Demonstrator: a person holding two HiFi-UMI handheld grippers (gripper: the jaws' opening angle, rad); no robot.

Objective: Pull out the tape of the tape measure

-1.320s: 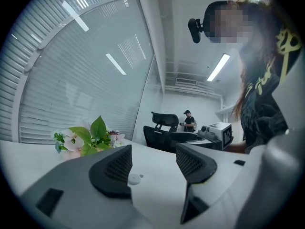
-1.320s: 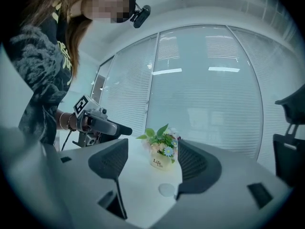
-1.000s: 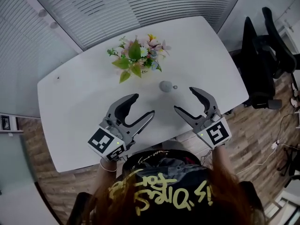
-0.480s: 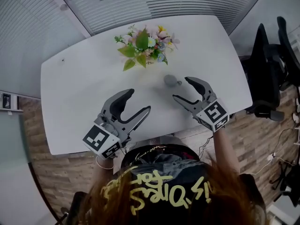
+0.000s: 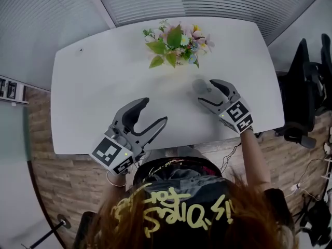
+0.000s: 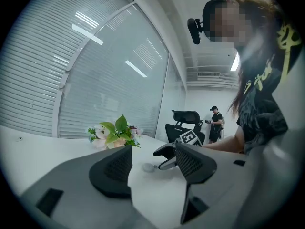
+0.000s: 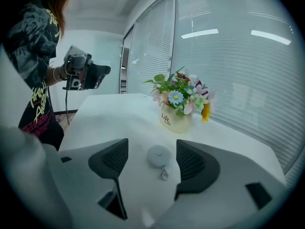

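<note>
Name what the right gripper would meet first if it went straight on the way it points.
Probably the tape measure on the table, which lies ahead of the right gripper, in line with its open jaws.

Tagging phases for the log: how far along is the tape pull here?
Done: nothing. The tape measure lies on the table, tape wound in, pull ring beside it. In hand: the open right gripper is lined up on it, jaws clear of it. The left gripper is open, empty, off to the side. Left: grip it, catch the ring, pull.
</note>
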